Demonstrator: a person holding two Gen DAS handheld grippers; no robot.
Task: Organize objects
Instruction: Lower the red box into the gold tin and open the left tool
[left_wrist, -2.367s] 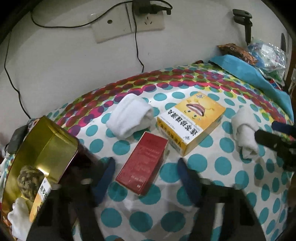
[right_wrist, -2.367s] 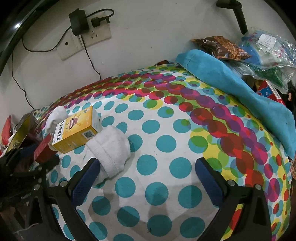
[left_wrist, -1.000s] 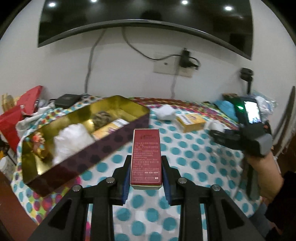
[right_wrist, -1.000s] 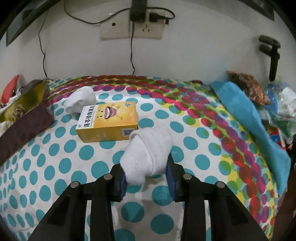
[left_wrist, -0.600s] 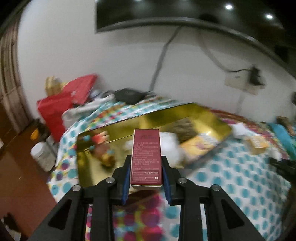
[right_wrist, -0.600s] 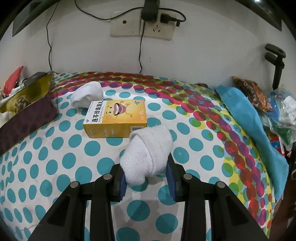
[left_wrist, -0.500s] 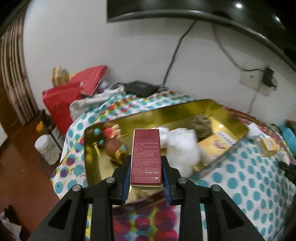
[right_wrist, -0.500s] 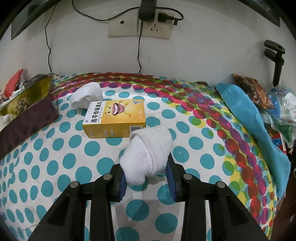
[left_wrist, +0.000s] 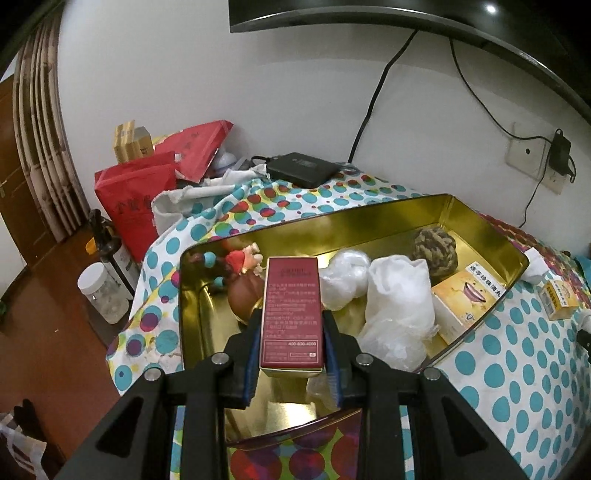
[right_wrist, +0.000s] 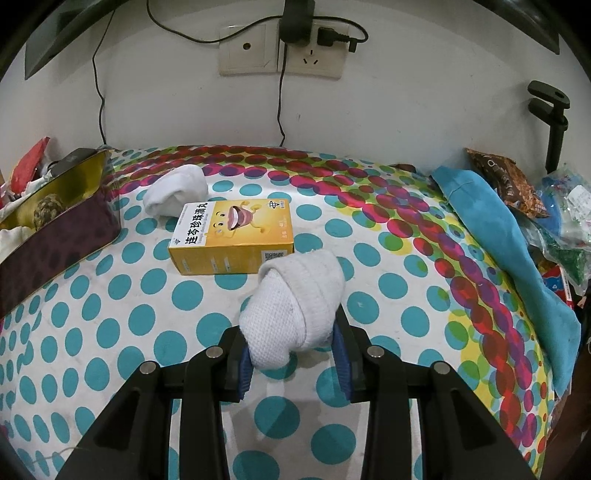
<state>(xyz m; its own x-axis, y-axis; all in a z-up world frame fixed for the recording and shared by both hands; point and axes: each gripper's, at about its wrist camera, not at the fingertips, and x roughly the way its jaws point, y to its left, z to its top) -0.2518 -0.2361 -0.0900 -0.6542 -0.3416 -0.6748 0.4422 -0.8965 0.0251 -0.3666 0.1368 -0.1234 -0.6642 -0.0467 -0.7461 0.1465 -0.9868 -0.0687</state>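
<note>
Left hand-held gripper (left_wrist: 291, 345) is clenching the red box (left_wrist: 290, 312) above the gold tin (left_wrist: 369, 221); right hand-held gripper (right_wrist: 293, 356) is gripping a rolled white sock (right_wrist: 295, 304), yellow box (right_wrist: 232, 236) at 11 o'clock.

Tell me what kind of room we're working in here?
Probably a lived-in home room, not a lab: a polka-dot tablecloth, a wall-mounted screen with cables running to a wall socket, plus red gift bags and snack packets piled at the edges.

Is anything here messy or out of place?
Mostly loose items: a rolled white sock and a yellow medicine box lie on the dotted tablecloth, outside the gold tin. Nothing looks spilled or broken.
</note>
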